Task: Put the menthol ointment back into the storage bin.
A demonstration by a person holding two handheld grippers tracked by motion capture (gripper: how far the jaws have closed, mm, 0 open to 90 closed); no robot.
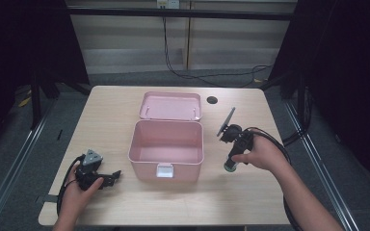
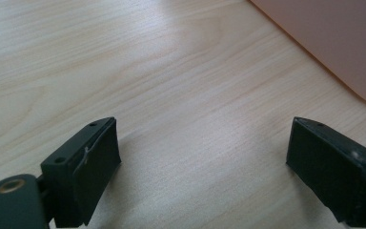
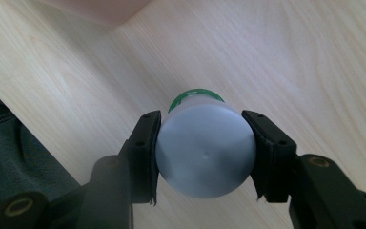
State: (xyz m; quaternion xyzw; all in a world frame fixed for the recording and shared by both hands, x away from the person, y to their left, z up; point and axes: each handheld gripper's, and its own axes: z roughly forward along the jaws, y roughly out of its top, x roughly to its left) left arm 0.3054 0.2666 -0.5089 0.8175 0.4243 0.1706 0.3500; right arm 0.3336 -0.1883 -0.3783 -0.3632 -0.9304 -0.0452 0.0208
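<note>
A pink plastic box [image 1: 166, 149] stands open in the middle of the wooden table [image 1: 111, 110], its lid [image 1: 170, 106] folded back. To its right, my right gripper [image 1: 231, 161] is shut on a small bottle [image 3: 205, 150] with a grey-white cap and a green band, just above the tabletop. The jaws press on both sides of the cap. My left gripper [image 1: 112, 176] lies low on the table left of the box's front. It is open [image 2: 202, 167] with only bare wood between its fingers [image 2: 90, 162], and a pink box corner [image 2: 333, 43] shows ahead.
A round cable hole [image 1: 212, 100] sits near the table's far right edge. Black cables trail from both grippers and across the floor behind the table. Dark fabric [image 3: 9, 143] lies beyond the near table edge.
</note>
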